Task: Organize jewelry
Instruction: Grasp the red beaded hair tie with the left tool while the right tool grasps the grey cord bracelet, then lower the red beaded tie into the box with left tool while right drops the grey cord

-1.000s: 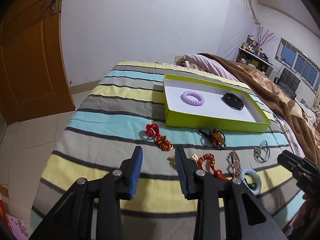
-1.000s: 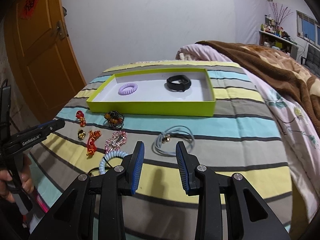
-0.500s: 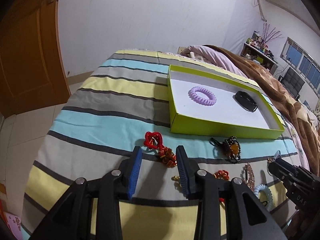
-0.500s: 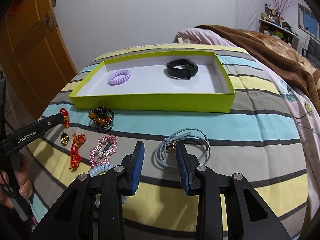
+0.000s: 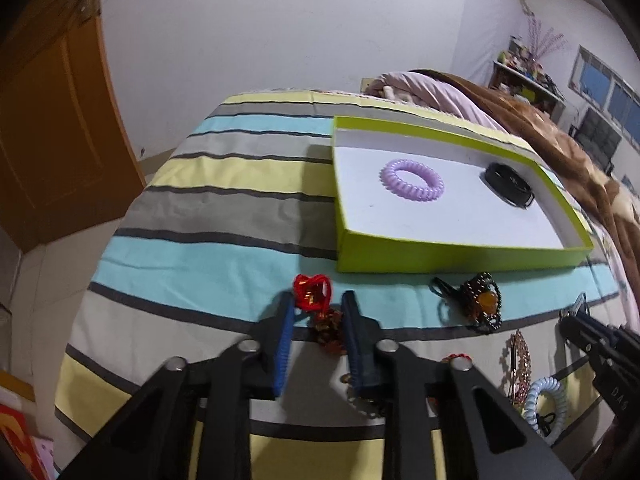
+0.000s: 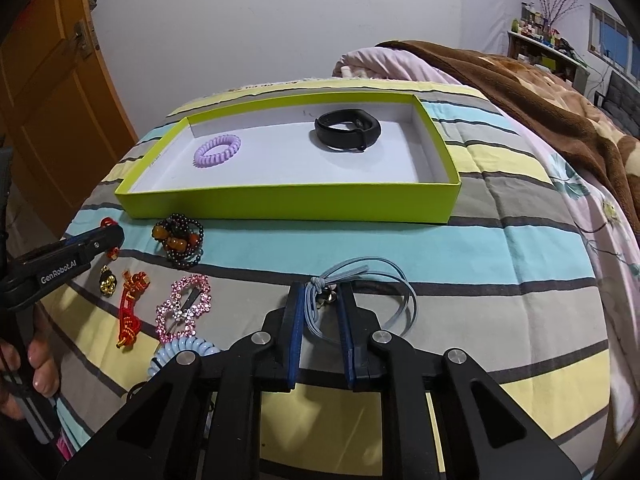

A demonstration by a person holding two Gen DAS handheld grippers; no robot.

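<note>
A lime green box (image 5: 440, 258) (image 6: 280, 204) on the striped bedspread holds a purple coil hair tie (image 5: 412, 180) (image 6: 217, 150) and a black wristband (image 5: 508, 188) (image 6: 347, 130). My left gripper (image 5: 316, 300) is open, its fingers on either side of a red heart charm with brown beads (image 5: 314, 292). My right gripper (image 6: 320, 290) is open around the knot of a grey-blue cord hair tie (image 6: 360, 276). Loose pieces lie between them: a dark bead bracelet (image 6: 178, 240) (image 5: 478, 304), a pink rhinestone clip (image 6: 184, 306), a red knot charm (image 6: 130, 304), a gold charm (image 6: 107, 280), a pale blue coil tie (image 6: 180, 350) (image 5: 546, 398).
A brown blanket (image 6: 520, 76) and pink pillow (image 6: 372, 64) lie at the far right of the bed. An orange door (image 5: 48, 120) stands left. The bed edge drops to the floor on the left. A shelf and window are at the far right.
Both grippers moved forward and down. The left one now straddles the red heart charm; the right one now straddles the grey-blue cord tie. Both stay open.
</note>
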